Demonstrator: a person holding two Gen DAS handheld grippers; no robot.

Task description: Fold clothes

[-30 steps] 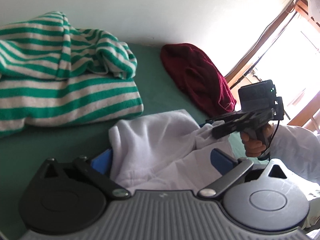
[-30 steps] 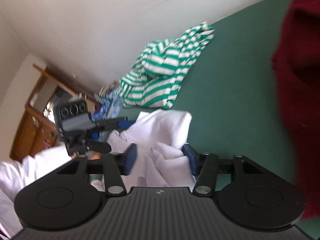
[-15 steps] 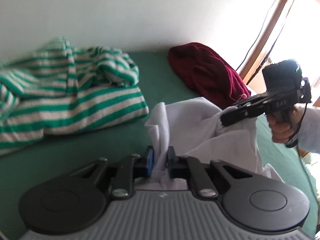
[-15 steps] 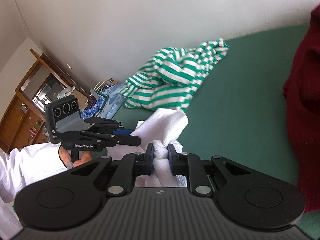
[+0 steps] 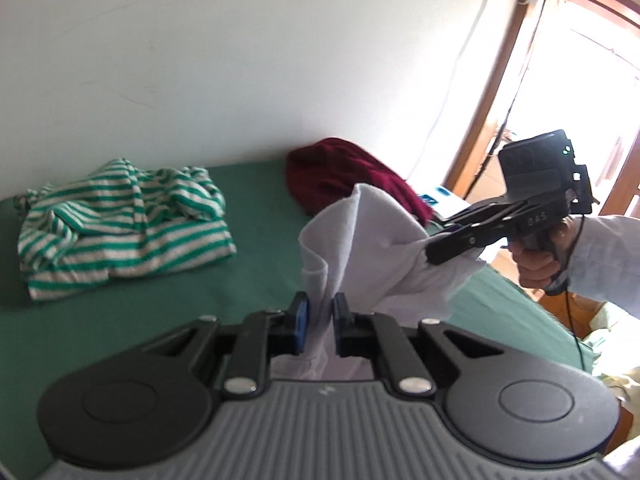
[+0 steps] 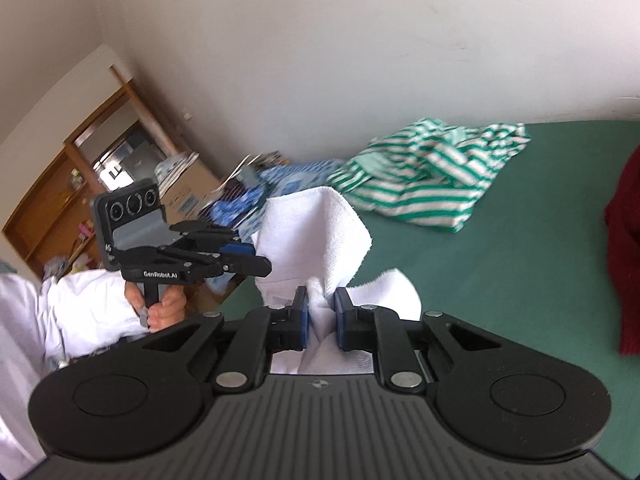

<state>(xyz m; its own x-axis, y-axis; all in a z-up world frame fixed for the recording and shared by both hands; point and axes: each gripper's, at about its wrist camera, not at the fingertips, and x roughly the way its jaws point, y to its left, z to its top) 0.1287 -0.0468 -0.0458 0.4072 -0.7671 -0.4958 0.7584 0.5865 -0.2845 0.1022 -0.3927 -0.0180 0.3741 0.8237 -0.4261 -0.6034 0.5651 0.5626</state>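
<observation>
aloft over green bed [image 5: 168, 332], white cloth [image 5: 360, 240] pinched at two spots: left gripper [image 5: 320, 318] clamped low, right gripper [image 5: 434, 254] clamped higher, rightward; bunched, slack between them.

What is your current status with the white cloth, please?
Left gripper and right gripper both shut on the white cloth. Cloth lifted above the green bed. Striped shirt and red garment lie beyond, clear.

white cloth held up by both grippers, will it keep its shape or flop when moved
The white cloth probably flops: it sags and folds between the left gripper and right gripper. It looks light, bunching easily in the shut jaws. Its textured weave likely resists slipping.
</observation>
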